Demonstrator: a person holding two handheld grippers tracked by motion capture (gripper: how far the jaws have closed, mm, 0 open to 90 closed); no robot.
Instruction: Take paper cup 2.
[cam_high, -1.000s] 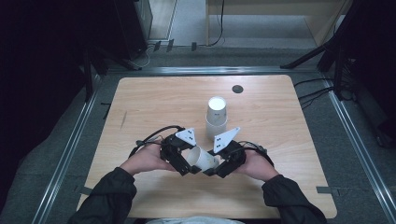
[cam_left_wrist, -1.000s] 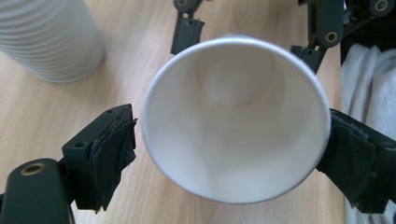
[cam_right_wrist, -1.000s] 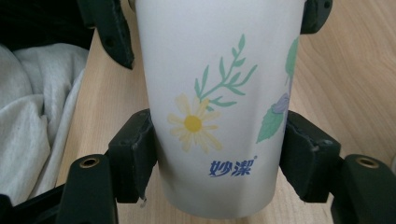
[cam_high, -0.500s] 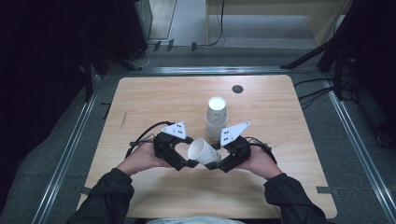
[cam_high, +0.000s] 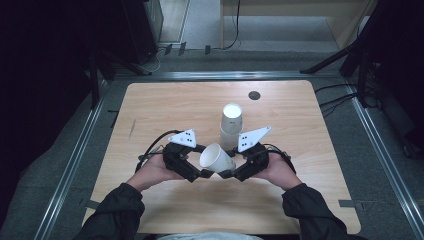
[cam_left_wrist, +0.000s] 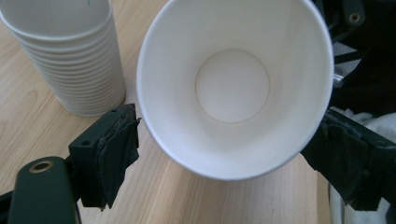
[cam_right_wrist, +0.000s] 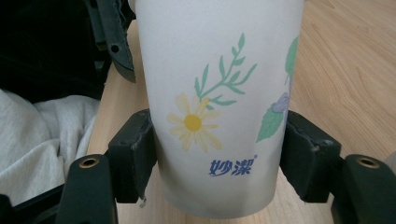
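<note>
Wooden table, dark room. Nearest, the right gripper is clamped on 1 paper cup low near its base; left gripper jaws sit apart beside the rim. Cup looks light, thin, crushable — grip gently. Behind it — the cup stack.

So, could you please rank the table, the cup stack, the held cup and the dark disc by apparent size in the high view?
1. Table
2. Cup stack and held cup: look alike, unranked
3. Dark disc
</note>
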